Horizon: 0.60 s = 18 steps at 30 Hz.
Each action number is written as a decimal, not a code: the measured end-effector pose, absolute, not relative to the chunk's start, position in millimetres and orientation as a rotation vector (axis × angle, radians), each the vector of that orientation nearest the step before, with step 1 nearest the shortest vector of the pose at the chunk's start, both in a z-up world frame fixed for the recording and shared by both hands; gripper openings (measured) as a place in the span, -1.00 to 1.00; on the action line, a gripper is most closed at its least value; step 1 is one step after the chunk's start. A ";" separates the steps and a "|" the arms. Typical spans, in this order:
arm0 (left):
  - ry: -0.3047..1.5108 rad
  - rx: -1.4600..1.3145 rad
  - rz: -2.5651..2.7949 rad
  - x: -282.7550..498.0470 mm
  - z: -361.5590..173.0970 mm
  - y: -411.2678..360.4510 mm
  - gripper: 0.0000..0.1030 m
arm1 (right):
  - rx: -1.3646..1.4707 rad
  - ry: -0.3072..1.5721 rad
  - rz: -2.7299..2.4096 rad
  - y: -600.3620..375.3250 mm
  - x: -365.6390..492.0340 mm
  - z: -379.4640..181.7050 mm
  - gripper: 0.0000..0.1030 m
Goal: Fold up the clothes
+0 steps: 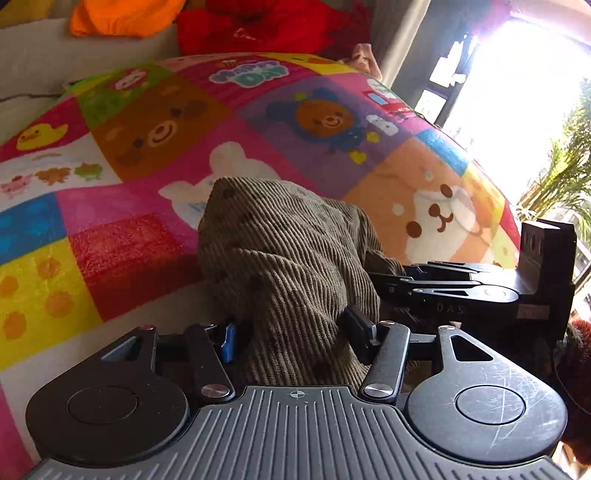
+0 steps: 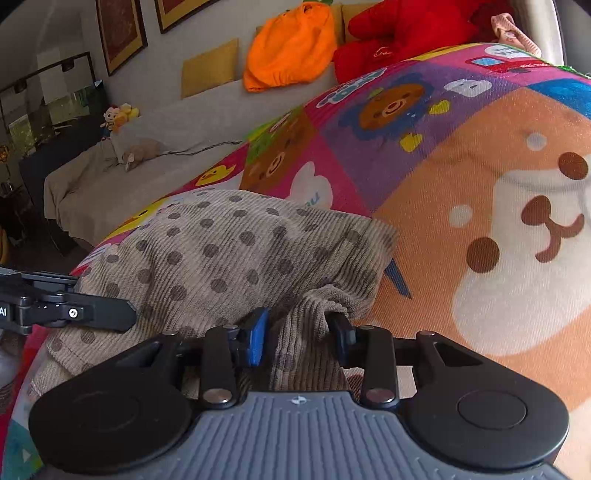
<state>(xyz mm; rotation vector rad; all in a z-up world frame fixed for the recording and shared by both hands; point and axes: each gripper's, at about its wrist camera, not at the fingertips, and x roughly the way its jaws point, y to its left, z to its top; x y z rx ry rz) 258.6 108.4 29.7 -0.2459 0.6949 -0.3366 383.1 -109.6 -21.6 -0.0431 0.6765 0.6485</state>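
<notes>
Corduroy, olive-brown with darker dots: garment [image 2: 229, 251] bunched in a loose heap on a patchwork cartoon blanket [image 2: 480, 155], near the blanket's front edge. Ribbed weave plainly visible in both views; folds irregular, no flat panel laid out.

Left gripper [image 1: 291, 338] pressed into the near side of the heap. Blue pad [image 1: 229, 341] on one finger and black pad on the other, with a thick wad of cloth between them. Jaws set fairly wide, cloth filling the gap; clamped on the garment as far as can be judged.

Right gripper [image 2: 299, 332] likewise closed on a narrower pinch of the same cloth, at its lower right portion. Blue pad [image 2: 258, 338] touching the fabric on one side, black pad on the other. Seen from the left wrist view, entering from the right, side-on, fingers buried in the cloth just beside the left gripper.

Blanket panels noted: bears, duck, rabbit, dog face [image 2: 524, 236]. Spread over a pale sofa [image 2: 147, 147].

Beyond the blanket: orange cushion [image 2: 291, 48] and red cushion [image 2: 406, 33] against the sofa back, touching each other. Framed pictures [image 2: 120, 31] on the wall. Bright window [image 1: 517, 96] at right of the left wrist view, overexposed; green foliage [image 1: 565, 173] beside it.
</notes>
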 end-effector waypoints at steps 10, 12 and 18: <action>0.571 -0.183 -0.514 309.1 73.5 109.3 0.60 | -0.214 0.650 0.593 -135.3 349.1 -12.7 -0.06; 0.684 -0.235 -0.496 342.1 50.9 103.8 0.42 | -0.236 0.619 0.575 -133.4 340.3 -4.5 -0.02; 0.802 -0.375 -0.542 375.1 12.4 94.6 0.59 | -0.296 0.509 0.724 -97.4 306.5 21.3 0.19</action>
